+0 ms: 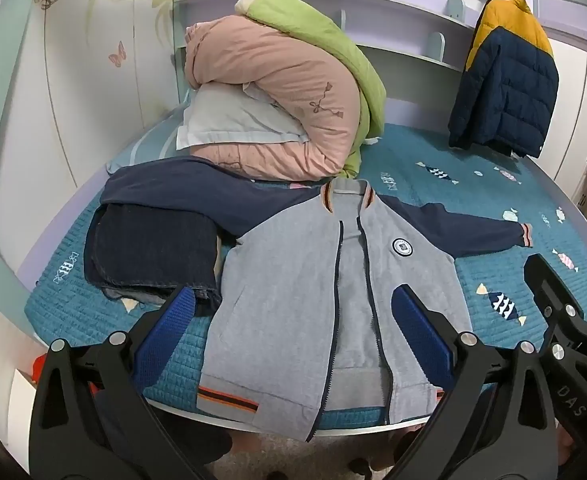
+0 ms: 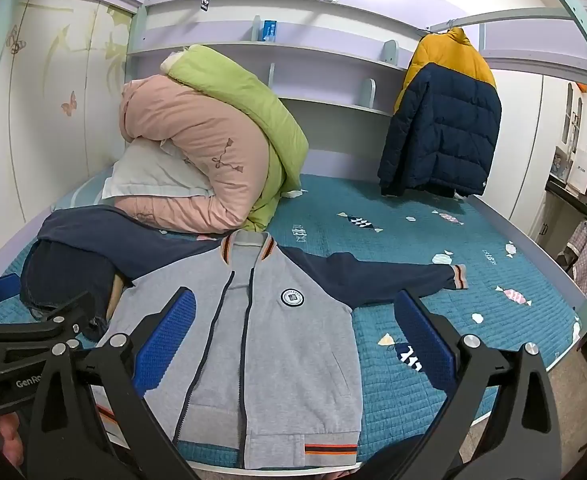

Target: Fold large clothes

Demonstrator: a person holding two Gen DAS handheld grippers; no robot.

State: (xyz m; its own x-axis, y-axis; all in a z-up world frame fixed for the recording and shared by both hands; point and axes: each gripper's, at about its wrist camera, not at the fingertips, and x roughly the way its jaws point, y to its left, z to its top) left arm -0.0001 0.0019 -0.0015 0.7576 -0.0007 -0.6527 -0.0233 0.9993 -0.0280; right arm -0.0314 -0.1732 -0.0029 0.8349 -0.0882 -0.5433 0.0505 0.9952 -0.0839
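Note:
A grey zip jacket with navy sleeves lies face up and spread out on the teal bed cover, its hem at the near edge. It also shows in the right wrist view. Its right sleeve stretches out flat; its left sleeve drapes over a folded dark garment. My left gripper is open and empty above the jacket's lower front. My right gripper is open and empty above the jacket's right half; it also shows in the left wrist view.
A rolled pink and green quilt with a white pillow sits behind the jacket. A navy and yellow puffer coat hangs at the back right. Shelves run along the back wall. A wall with butterfly decals stands at left.

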